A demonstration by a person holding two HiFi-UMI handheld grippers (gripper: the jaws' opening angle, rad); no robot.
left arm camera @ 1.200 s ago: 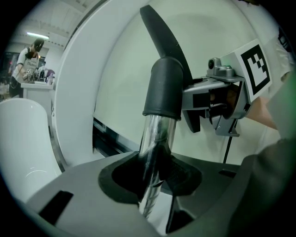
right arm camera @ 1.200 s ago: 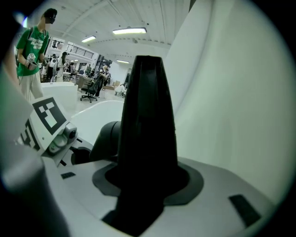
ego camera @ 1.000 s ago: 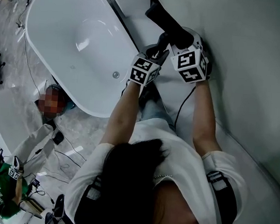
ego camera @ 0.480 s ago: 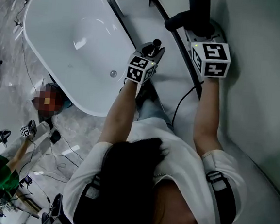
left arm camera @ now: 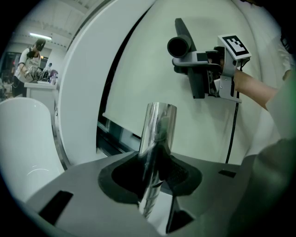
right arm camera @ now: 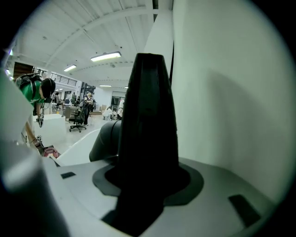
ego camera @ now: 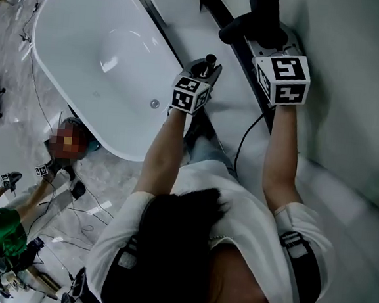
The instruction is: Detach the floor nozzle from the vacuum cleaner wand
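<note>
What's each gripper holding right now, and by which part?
Left gripper holds the metal wand near its open end. Right gripper holds the black floor nozzle by its body, neck socket free.

A person (ego camera: 194, 247) in a white shirt stands just beside a white tub (ego camera: 88, 33). The left gripper (ego camera: 207, 68) has the dark end of the wand (ego camera: 211, 58) poking out of it. The right gripper (ego camera: 265, 42) grips the black nozzle (ego camera: 262, 15), clear of the wand. A cable (ego camera: 243, 142) hangs below the right gripper.

2 tongs (ego camera: 207, 68) (ego camera: 268, 41), 1 wand (left arm camera: 158, 134), 1 nozzle (ego camera: 264, 10), 1 tub (ego camera: 64, 70).
</note>
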